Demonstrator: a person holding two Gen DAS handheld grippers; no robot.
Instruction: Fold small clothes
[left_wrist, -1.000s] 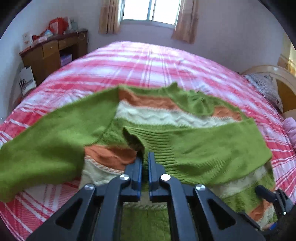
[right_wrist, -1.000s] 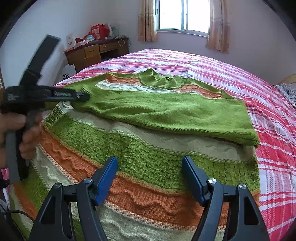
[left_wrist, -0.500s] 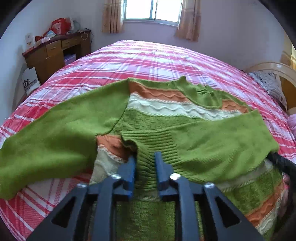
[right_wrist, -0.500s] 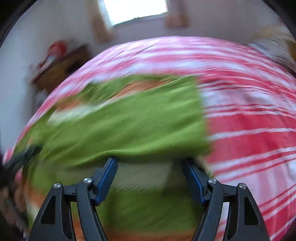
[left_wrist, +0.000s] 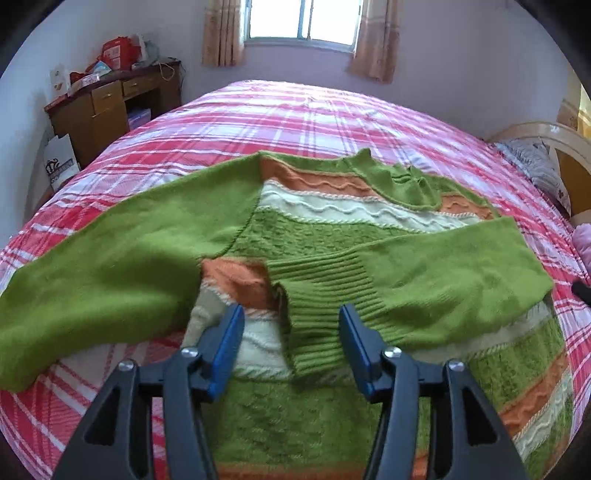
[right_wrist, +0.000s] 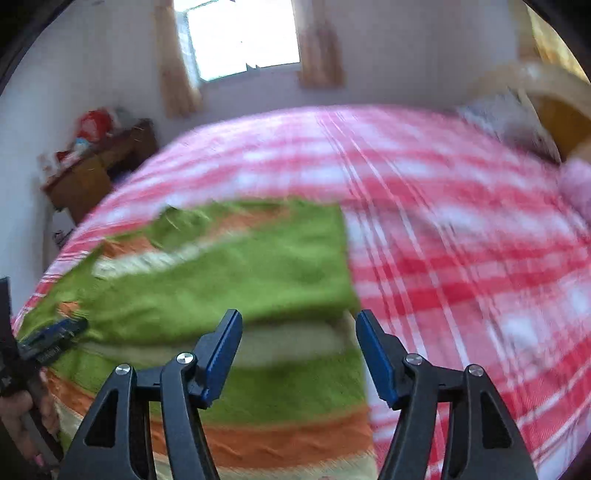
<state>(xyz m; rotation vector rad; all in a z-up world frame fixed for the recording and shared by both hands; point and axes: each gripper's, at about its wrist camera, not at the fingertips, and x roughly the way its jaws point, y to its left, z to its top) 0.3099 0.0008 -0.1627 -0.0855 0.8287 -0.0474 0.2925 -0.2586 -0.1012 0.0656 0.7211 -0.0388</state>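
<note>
Both claws, the left claw (left_wrist: 291, 343) and right claw (right_wrist: 297, 354), hung released over our sweater (left_wrist: 332, 236) on the bed (left_wrist: 295, 118), one sleeve (left_wrist: 424, 280) folded across, the left sleeve (left_wrist: 110, 266) probably next to grasp.

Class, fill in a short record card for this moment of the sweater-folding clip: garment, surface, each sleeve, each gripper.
garment: striped green, orange and cream sweater
surface: red plaid bed
folded sleeve: lies across the body, ribbed cuff between the left fingers
other sleeve: spread out to the side
left gripper: open, holding nothing
right gripper: open, over the sweater's edge; view blurred
</note>
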